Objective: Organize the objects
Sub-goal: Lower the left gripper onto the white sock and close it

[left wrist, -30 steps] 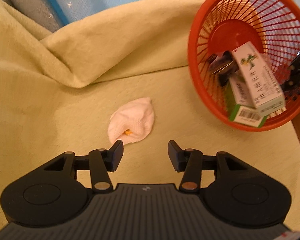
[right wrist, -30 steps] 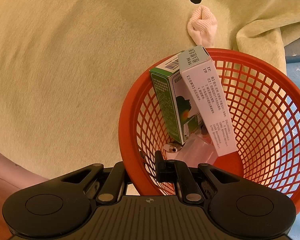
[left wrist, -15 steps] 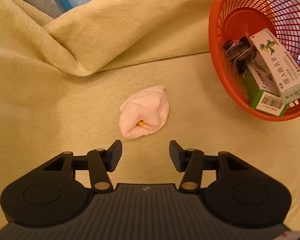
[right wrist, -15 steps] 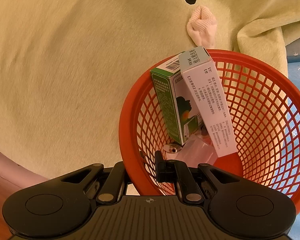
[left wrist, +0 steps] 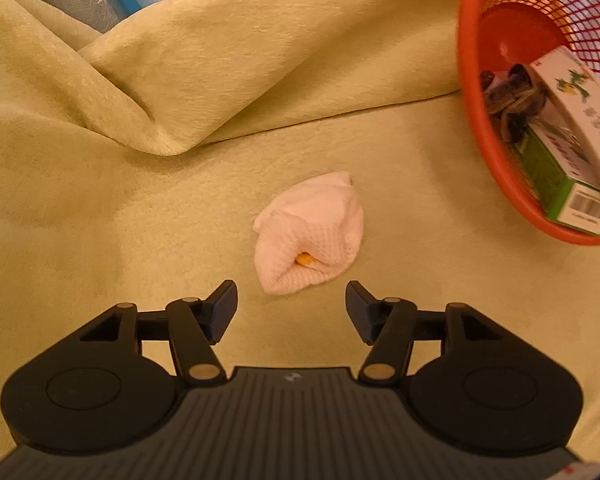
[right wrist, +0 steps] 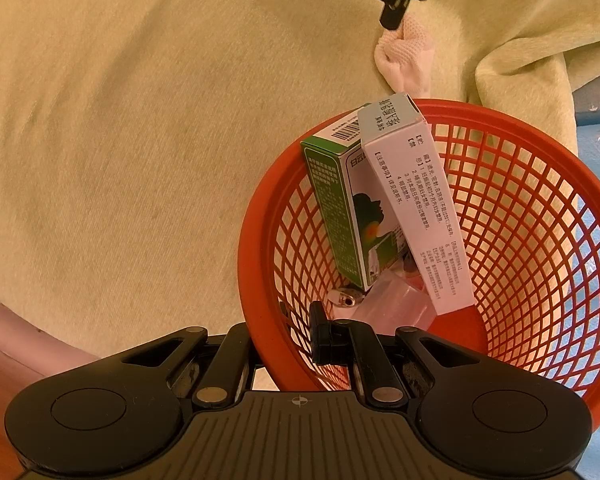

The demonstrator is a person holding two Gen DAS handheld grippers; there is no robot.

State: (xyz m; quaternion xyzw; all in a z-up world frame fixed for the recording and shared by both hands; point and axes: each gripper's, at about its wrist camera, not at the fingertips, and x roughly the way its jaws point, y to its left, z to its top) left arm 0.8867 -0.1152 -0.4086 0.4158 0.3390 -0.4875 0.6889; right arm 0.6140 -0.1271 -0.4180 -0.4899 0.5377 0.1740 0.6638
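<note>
Left hand-held gripper: jaws just been widening, nothing between them, small rolled pink knit sock just ahead on yellow-green plush blanket. Right hand-held gripper: clamped on red plastic mesh basket rim; basket holds cartons.

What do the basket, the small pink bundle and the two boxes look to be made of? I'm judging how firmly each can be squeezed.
Basket: moulded orange-red plastic, open lattice wall, slightly glossy rim.
Pink bundle: soft knitted fabric, waffle texture, matt, probably a rolled sock; something orange shows in its fold.
Green box and white box: printed cardboard, sharp folded edges, barcode, faint sheen.
</note>
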